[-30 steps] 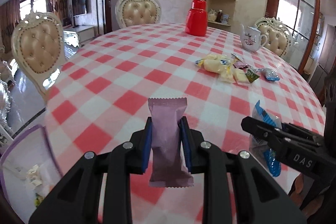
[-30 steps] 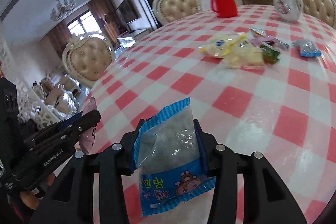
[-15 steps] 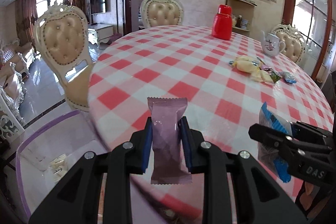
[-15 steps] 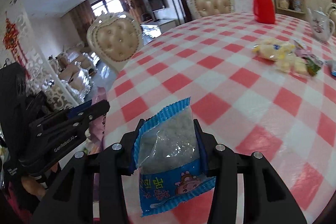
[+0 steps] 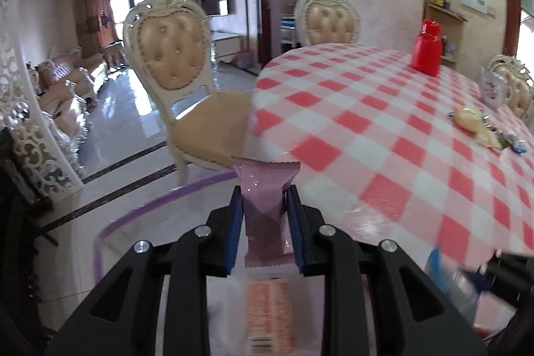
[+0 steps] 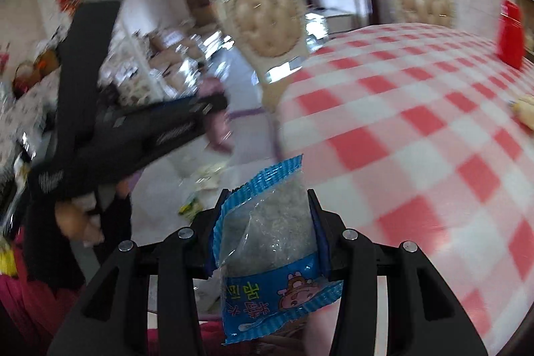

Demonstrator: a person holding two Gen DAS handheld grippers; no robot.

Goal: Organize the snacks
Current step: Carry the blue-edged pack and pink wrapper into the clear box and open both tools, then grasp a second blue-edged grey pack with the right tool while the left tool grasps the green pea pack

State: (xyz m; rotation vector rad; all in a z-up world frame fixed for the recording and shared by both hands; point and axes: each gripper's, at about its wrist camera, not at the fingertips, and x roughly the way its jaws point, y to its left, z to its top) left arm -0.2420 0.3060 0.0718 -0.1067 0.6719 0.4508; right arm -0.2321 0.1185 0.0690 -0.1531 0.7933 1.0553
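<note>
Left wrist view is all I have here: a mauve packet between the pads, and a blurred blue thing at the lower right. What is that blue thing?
Observer: A blue-edged snack packet with a clear window, clamped in the right gripper, sharp in the right wrist view.
Operator: Any print on it?
Observer: Yes, a cartoon face and yellow characters on its blue lower part.
Operator: Can the other camera see my left gripper?
Observer: It does, blurred, at the left, with the mauve packet sticking out past its tip.
Operator: What lies below it?
Observer: A purple-rimmed bin beside the table, with a few wrappers inside.
</note>
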